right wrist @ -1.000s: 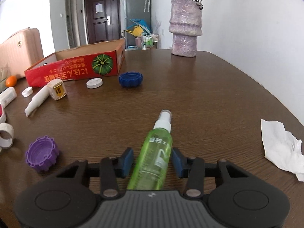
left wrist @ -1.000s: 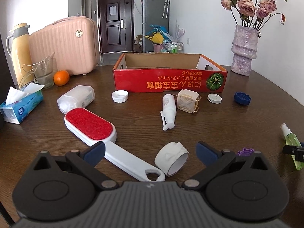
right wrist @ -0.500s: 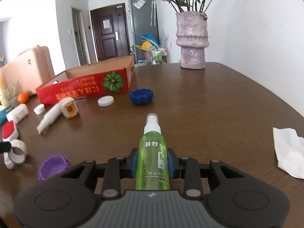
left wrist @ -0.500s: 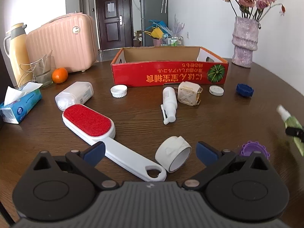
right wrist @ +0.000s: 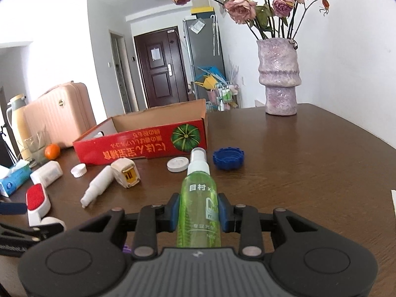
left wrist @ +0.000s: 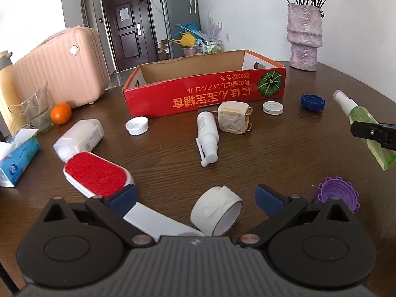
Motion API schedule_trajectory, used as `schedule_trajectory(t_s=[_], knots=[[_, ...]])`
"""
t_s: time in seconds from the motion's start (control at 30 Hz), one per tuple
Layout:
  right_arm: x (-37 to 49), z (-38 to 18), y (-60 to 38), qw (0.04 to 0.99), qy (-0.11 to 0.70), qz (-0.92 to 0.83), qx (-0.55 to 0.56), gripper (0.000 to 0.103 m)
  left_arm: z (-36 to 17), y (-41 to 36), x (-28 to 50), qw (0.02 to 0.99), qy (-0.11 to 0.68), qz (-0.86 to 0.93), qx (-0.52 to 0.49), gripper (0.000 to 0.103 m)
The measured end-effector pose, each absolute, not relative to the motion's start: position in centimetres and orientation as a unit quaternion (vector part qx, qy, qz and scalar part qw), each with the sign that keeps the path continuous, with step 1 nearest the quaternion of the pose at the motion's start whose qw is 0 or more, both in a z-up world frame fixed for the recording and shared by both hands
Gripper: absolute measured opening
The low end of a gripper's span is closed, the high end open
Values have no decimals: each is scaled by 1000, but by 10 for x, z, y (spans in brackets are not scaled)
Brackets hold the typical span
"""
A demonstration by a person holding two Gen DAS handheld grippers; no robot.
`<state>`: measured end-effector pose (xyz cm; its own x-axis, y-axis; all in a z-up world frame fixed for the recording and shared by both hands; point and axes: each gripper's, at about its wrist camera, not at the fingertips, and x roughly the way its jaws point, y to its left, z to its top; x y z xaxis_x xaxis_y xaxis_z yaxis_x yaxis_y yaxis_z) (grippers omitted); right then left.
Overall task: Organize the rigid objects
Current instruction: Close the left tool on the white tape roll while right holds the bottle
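Note:
My right gripper (right wrist: 198,211) is shut on a green spray bottle (right wrist: 198,210) and holds it above the table, nozzle pointing forward; the bottle also shows at the right of the left wrist view (left wrist: 363,133). My left gripper (left wrist: 195,195) is open and empty, low over a white tape roll (left wrist: 216,211) and the white handle of a red lint brush (left wrist: 96,175). An open red cardboard box (left wrist: 205,94) stands at the back. A white spray bottle (left wrist: 208,136), a cream cube (left wrist: 234,120), white caps (left wrist: 136,125), a blue cap (left wrist: 312,102) and a purple cap (left wrist: 337,194) lie loose.
A pink suitcase (left wrist: 59,74), an orange (left wrist: 60,113), a glass (left wrist: 36,109), a tissue pack (left wrist: 17,158) and a white container (left wrist: 79,138) sit at the left. A purple vase with roses (right wrist: 279,79) stands at the back right.
My right gripper closed on the green bottle and lifted it off the table, moving toward the box. My left gripper moved slightly forward over the tape roll and stayed open.

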<state>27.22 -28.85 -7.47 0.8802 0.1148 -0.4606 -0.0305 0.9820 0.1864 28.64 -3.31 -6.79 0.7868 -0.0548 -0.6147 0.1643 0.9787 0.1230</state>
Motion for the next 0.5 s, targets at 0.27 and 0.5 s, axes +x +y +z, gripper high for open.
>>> schedule_trajectory(t_s=[0.27, 0.5], knots=[[269, -81, -286, 969, 226, 37, 89, 30, -71, -27, 285, 944, 312, -88, 65, 77], [268, -84, -283, 970, 226, 41, 84, 30, -74, -27, 284, 938, 319, -122, 57, 45]])
